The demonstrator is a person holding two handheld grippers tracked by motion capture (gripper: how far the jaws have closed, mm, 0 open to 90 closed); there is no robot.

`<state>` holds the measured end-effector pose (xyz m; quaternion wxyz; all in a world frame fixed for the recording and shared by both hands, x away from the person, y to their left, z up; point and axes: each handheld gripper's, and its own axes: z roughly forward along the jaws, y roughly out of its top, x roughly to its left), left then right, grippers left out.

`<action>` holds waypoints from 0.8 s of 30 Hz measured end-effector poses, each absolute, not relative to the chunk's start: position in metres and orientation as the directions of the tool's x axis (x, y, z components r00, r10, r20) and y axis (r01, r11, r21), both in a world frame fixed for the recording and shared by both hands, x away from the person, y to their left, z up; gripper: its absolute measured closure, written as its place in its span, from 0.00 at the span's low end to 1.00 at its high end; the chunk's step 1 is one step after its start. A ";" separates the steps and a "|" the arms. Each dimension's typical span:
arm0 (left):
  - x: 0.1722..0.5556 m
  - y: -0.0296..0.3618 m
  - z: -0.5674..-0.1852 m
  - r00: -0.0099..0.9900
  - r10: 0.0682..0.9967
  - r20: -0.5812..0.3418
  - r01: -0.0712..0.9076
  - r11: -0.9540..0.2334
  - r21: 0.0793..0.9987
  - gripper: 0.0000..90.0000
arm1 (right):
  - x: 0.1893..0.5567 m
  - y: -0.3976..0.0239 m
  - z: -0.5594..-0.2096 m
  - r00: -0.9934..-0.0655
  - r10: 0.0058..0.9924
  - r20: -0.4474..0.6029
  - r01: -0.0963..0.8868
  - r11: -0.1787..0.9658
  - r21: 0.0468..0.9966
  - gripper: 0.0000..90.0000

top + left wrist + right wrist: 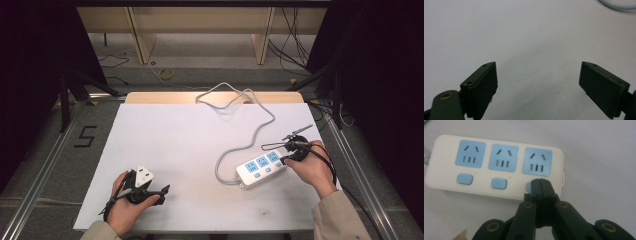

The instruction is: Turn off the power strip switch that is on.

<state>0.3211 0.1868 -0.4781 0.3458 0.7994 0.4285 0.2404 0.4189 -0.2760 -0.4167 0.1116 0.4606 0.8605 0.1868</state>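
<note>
Right gripper [539, 180] pressed together on third blue switch [529, 187] of power strip [446, 177]; push straight down, gently. Left gripper [539, 75] spread, resting on surface [524, 30].

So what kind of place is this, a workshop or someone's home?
Probably a lab recording station: a white-topped table fenced by dark curtains, loose cables on the floor, and a power strip as the test piece.

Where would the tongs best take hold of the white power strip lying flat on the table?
Probably across the power strip body's narrow width, coming from above: it lies flat, long and slim, sockets up. The end away from its cord looks freest. The open left tongs would fit; the right tongs are shut.
</note>
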 end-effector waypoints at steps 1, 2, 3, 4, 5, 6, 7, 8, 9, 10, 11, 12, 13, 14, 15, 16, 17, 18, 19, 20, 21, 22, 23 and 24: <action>0.321 0.187 -0.478 0.517 0.851 0.088 0.519 -0.394 0.759 0.16 | 0.419 -0.276 -0.417 -0.551 0.834 -0.020 0.751 0.506 0.424 1.00; 0.321 0.187 -0.478 0.517 0.851 0.089 0.519 -0.395 0.758 0.16 | 0.419 -0.275 -0.417 -0.553 0.833 -0.023 0.749 0.509 0.425 1.00; 0.321 0.187 -0.478 0.517 0.851 0.088 0.519 -0.394 0.759 0.16 | 0.420 -0.275 -0.417 -0.554 0.832 -0.024 0.748 0.510 0.424 1.00; 0.321 0.187 -0.478 0.517 0.851 0.088 0.519 -0.394 0.759 0.16 | 0.420 -0.275 -0.417 -0.554 0.832 -0.024 0.748 0.510 0.424 1.00; 0.321 0.187 -0.478 0.517 0.851 0.089 0.519 -0.395 0.758 0.16 | 0.420 -0.274 -0.416 -0.554 0.832 -0.024 0.748 0.510 0.425 1.00; 0.321 0.187 -0.478 0.518 0.851 0.089 0.519 -0.395 0.758 0.16 | 0.420 -0.273 -0.416 -0.554 0.832 -0.024 0.748 0.510 0.425 1.00; 0.321 0.187 -0.478 0.518 0.851 0.089 0.519 -0.395 0.758 0.16 | 0.421 -0.273 -0.416 -0.556 0.831 -0.025 0.747 0.512 0.424 1.00; 0.321 0.187 -0.478 0.517 0.851 0.089 0.518 -0.394 0.759 0.16 | 0.421 -0.273 -0.416 -0.554 0.832 -0.024 0.748 0.510 0.423 1.00; 0.321 0.187 -0.478 0.518 0.851 0.089 0.519 -0.395 0.758 0.16 | 0.421 -0.273 -0.416 -0.552 0.833 -0.025 0.749 0.509 0.423 1.00; 0.321 0.187 -0.478 0.518 0.851 0.089 0.519 -0.395 0.758 0.16 | 0.421 -0.273 -0.416 -0.552 0.833 -0.025 0.749 0.509 0.423 1.00; 0.321 0.187 -0.478 0.517 0.851 0.089 0.518 -0.394 0.759 0.16 | 0.422 -0.272 -0.416 -0.554 0.832 -0.025 0.748 0.511 0.423 1.00; 0.321 0.187 -0.478 0.517 0.852 0.088 0.520 -0.394 0.758 0.16 | 0.422 -0.272 -0.416 -0.553 0.832 -0.025 0.749 0.510 0.423 1.00; 0.321 0.187 -0.478 0.517 0.851 0.089 0.519 -0.395 0.758 0.16 | 0.422 -0.272 -0.416 -0.556 0.831 -0.026 0.748 0.513 0.422 1.00; 0.321 0.187 -0.478 0.517 0.851 0.089 0.518 -0.394 0.759 0.16 | 0.422 -0.272 -0.416 -0.554 0.832 -0.025 0.749 0.511 0.422 1.00; 0.321 0.187 -0.478 0.517 0.851 0.089 0.518 -0.394 0.759 0.16 | 0.423 -0.272 -0.416 -0.554 0.832 -0.025 0.749 0.511 0.423 1.00; 0.321 0.187 -0.478 0.517 0.851 0.089 0.518 -0.394 0.759 0.16 | 0.423 -0.272 -0.416 -0.554 0.832 -0.024 0.750 0.511 0.421 1.00; 0.321 0.187 -0.478 0.517 0.851 0.089 0.518 -0.394 0.759 0.16 | 0.423 -0.272 -0.416 -0.555 0.831 -0.023 0.749 0.512 0.420 1.00; 0.321 0.187 -0.478 0.517 0.851 0.089 0.518 -0.394 0.759 0.16 | 0.423 -0.271 -0.416 -0.554 0.832 -0.024 0.750 0.512 0.420 1.00; 0.321 0.187 -0.478 0.517 0.852 0.088 0.519 -0.393 0.759 0.16 | 0.424 -0.271 -0.416 -0.556 0.831 -0.024 0.749 0.513 0.419 1.00; 0.321 0.187 -0.478 0.517 0.851 0.089 0.519 -0.394 0.758 0.16 | 0.424 -0.271 -0.416 -0.556 0.831 -0.022 0.750 0.513 0.419 1.00; 0.321 0.187 -0.478 0.517 0.851 0.089 0.519 -0.394 0.758 0.16 | 0.424 -0.270 -0.416 -0.555 0.831 -0.024 0.749 0.513 0.419 1.00; 0.321 0.187 -0.478 0.517 0.851 0.089 0.519 -0.394 0.758 0.16 | 0.424 -0.270 -0.416 -0.554 0.832 -0.023 0.751 0.512 0.417 1.00; 0.321 0.187 -0.478 0.517 0.851 0.089 0.519 -0.395 0.758 0.16 | 0.425 -0.270 -0.416 -0.555 0.831 -0.026 0.750 0.514 0.417 1.00; 0.321 0.187 -0.478 0.517 0.851 0.089 0.518 -0.394 0.759 0.16 | 0.425 -0.270 -0.416 -0.556 0.831 -0.026 0.750 0.515 0.416 1.00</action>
